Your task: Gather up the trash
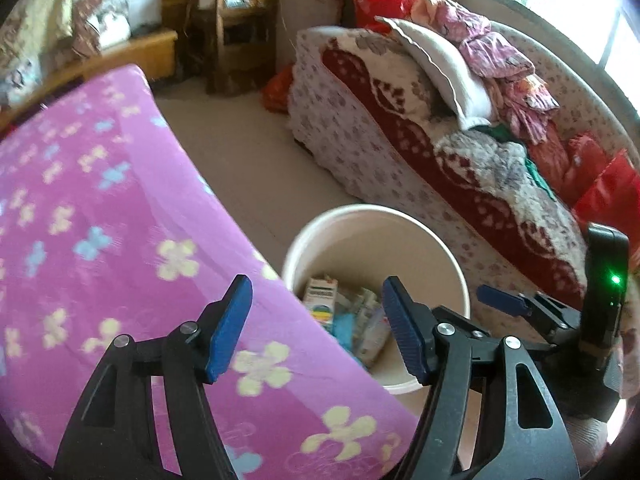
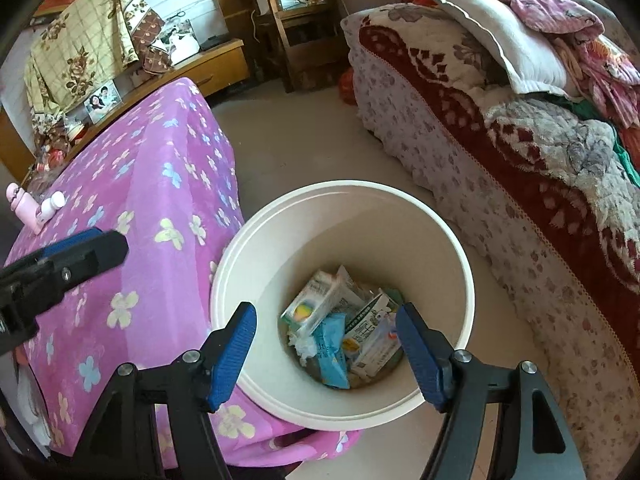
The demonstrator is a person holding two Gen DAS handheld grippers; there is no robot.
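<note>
While the right gripper point(image 2: 326, 350) hangs over the mouth of the bin point(image 2: 448, 240) with its two blue pads spread wide and nothing between them, the left gripper point(image 1: 316, 328) sits lower on the near side, over the edge of the purple cloth point(image 1: 100, 208), and its jaws too are wide and empty. From the right wrist view the left gripper's blue finger point(image 2: 76, 244) pokes in from the left, above the cloth.

One bin stands on the floor point(image 2: 304, 148), touching the draped cloth on its left and near the bed point(image 2: 520, 208) on its right. At its bottom lies the trash point(image 2: 344, 332): about three printed cartons, one blue packet and some crumpled white paper (the heap overlaps, so the count is rough).

On the far left of the cloth lie two small bottles, one pink point(image 2: 24, 208) and one white point(image 2: 52, 204), touching each other. One white pillow point(image 2: 508, 40) rests on the bed among a pile of clothes point(image 2: 580, 32).
</note>
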